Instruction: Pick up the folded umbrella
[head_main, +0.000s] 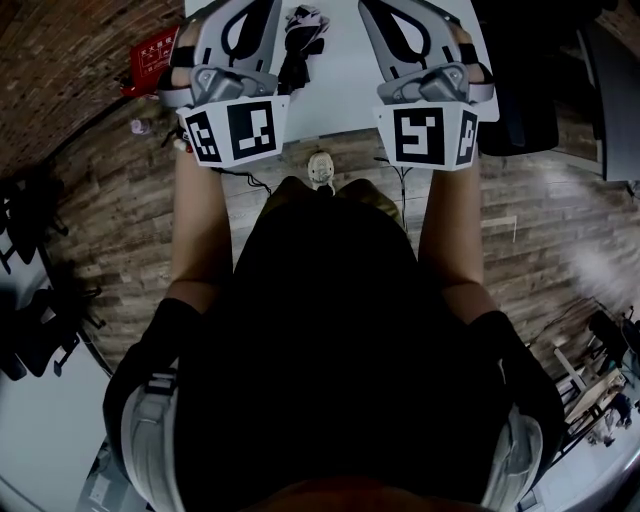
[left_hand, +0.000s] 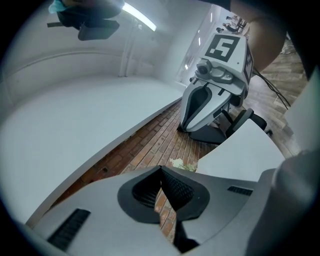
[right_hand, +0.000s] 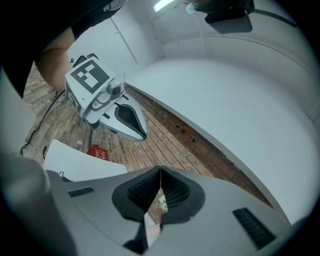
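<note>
In the head view a dark folded bundle, seemingly the folded umbrella (head_main: 302, 42), lies on the white table (head_main: 345, 80) between my two grippers. My left gripper (head_main: 245, 25) is just left of it and my right gripper (head_main: 405, 25) is farther to its right; neither touches it. The left gripper view shows its own jaws (left_hand: 161, 169) shut with nothing between them, and the right gripper (left_hand: 215, 95) off to the side. In the right gripper view the jaws (right_hand: 160, 170) are likewise shut and empty, with the left gripper (right_hand: 107, 105) beyond. The umbrella shows in neither gripper view.
A red crate (head_main: 150, 55) stands on the wooden floor left of the table and also shows as a red crate (right_hand: 97, 151) in the right gripper view. Cables (head_main: 245, 180) run under the table edge. A dark chair (head_main: 520, 100) is at the right, black stands (head_main: 30, 300) at the left.
</note>
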